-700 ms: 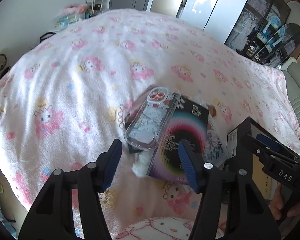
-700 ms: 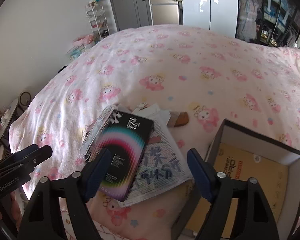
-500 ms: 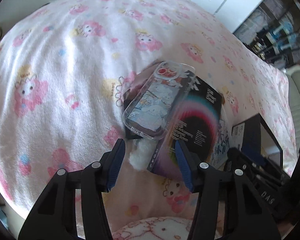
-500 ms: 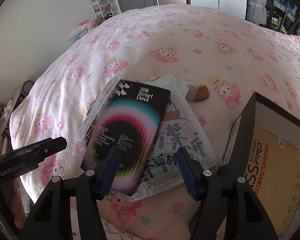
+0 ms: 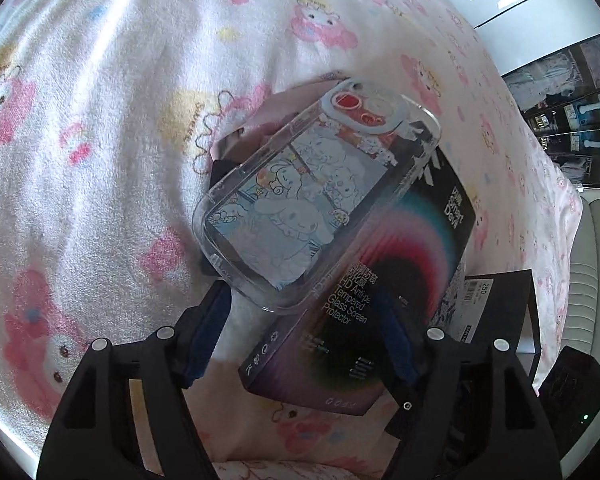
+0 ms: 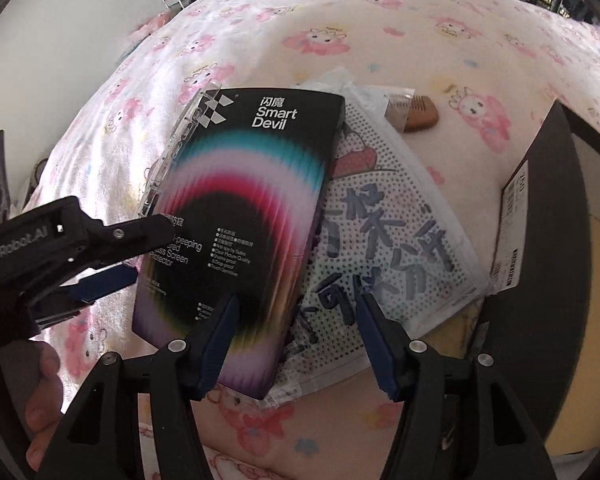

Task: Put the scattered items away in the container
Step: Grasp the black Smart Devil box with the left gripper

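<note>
Pink-and-white fleece bedding point(image 5: 100, 160) printed with cartoon bunnies covers the whole work surface, soft and rumpled, with cupboards dim at the far edge.

Left gripper point(image 5: 304, 320) hangs over the pile with its blue-padded jaws apart. The near end of the clear phone case point(image 5: 312, 200) and the near corner of the black box point(image 5: 380, 300) lie between them; whether either pad presses on anything I cannot tell from this angle. Right gripper point(image 6: 296, 332) also stands parted, straddling the near right edge of the same box point(image 6: 240, 220) and the neighbouring mesh pouch point(image 6: 388, 240), with no clear contact on either.

The box is a flat, rigid cardboard carton for a screen protector, glossy black with rainbow arcs. In the right wrist view its long axis runs from the grippers away up the bed, leaning slightly right, brand lettering at the far end. The phone case is transparent hard plastic with rounded corners and cartoon drawings, tilted against the box's left side, camera cut-out at the far end. The pouch is soft, white, dotted mesh under the box. A small wooden comb point(image 6: 414, 114) lies beyond the pouch.

The container point(image 6: 540, 220), a black open carton with a tan sheet inside, sits just right of the pile.
</note>
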`<act>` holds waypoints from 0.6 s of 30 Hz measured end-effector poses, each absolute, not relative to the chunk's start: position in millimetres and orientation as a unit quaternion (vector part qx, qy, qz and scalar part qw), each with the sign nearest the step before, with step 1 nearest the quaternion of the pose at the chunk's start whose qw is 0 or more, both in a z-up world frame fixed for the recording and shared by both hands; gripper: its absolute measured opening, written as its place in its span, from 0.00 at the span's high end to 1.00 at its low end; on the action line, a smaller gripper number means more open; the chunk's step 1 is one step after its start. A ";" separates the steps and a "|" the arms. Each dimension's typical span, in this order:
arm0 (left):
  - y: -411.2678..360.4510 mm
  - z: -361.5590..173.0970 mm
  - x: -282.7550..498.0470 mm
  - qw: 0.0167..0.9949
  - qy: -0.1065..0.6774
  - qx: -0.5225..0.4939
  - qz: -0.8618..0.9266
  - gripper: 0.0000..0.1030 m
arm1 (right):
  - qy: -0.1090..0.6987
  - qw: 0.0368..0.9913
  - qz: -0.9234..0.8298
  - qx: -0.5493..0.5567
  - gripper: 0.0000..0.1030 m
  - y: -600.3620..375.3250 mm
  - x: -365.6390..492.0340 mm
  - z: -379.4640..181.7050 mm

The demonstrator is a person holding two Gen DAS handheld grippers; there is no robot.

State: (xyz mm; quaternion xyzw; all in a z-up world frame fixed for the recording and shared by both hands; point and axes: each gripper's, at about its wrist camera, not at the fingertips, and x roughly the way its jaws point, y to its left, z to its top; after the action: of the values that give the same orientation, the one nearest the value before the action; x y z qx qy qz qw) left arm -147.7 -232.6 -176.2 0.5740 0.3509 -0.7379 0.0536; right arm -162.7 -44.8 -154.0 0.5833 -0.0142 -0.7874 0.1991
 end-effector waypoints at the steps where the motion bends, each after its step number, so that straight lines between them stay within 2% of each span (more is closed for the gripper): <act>1: -233.2 -178.4 -148.5 0.044 0.363 0.575 -0.732 0.30 | -0.029 0.209 -0.780 0.589 0.44 -45.3 -164.8 -156.8; 2: -232.5 -179.2 -148.6 0.037 0.370 0.579 -0.726 0.31 | -0.039 0.221 -0.773 0.594 0.44 -47.2 -166.6 -158.9; 3: -230.5 -178.2 -148.0 0.026 0.375 0.581 -0.722 0.40 | -0.045 0.233 -0.767 0.596 0.44 -50.0 -167.2 -159.6; 4: -227.2 -175.7 -146.9 0.017 0.376 0.584 -0.719 0.45 | -0.048 0.245 -0.765 0.593 0.44 -52.8 -166.3 -158.0; 12: -203.6 -148.7 -138.2 -0.017 0.341 0.583 -0.738 0.47 | -0.020 0.230 -0.815 0.532 0.46 -47.9 -145.3 -127.9; 15: -208.9 -147.0 -143.4 0.018 0.327 0.573 -0.751 0.48 | -0.004 0.207 -0.820 0.534 0.46 -46.5 -150.5 -132.0; 18: -215.3 -160.7 -147.2 0.037 0.314 0.572 -0.757 0.54 | -0.027 0.207 -0.811 0.547 0.46 -31.9 -150.8 -138.7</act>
State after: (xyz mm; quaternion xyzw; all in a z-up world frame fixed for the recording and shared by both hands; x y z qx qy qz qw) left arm -147.2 -215.3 -160.7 0.5715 0.3137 -0.7573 0.0369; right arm -150.8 -31.9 -138.7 0.5468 -0.0271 -0.8109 0.2067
